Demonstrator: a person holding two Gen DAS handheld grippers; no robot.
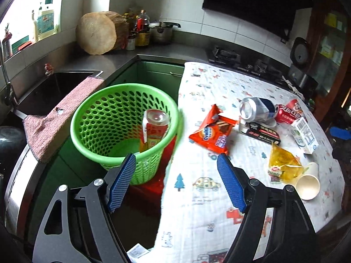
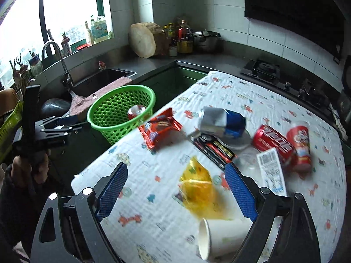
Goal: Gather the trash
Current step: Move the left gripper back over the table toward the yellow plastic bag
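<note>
A green mesh basket (image 1: 122,118) stands left of the cloth-covered table (image 1: 197,197), with a red-orange can (image 1: 153,129) inside it. My left gripper (image 1: 175,182) hangs open and empty over the gap between basket and table. On the cloth lie an orange snack wrapper (image 1: 211,131), a crushed silver-blue can (image 1: 256,109), a black box (image 1: 261,133), a red can (image 1: 287,114), a white carton (image 1: 305,135), a yellow wrapper (image 1: 283,166) and a paper cup (image 1: 308,184). My right gripper (image 2: 175,190) is open above the yellow wrapper (image 2: 197,188) and paper cup (image 2: 221,239), holding nothing.
A sink (image 2: 98,81) with a pink rag (image 1: 57,120) over its edge lies behind the basket (image 2: 120,111). A round wooden block (image 1: 96,32), bottles (image 1: 142,28) and a pot (image 1: 162,32) crowd the counter corner. A stove (image 2: 265,70) sits beyond the table. A hand (image 2: 28,166) holds the left gripper's handle.
</note>
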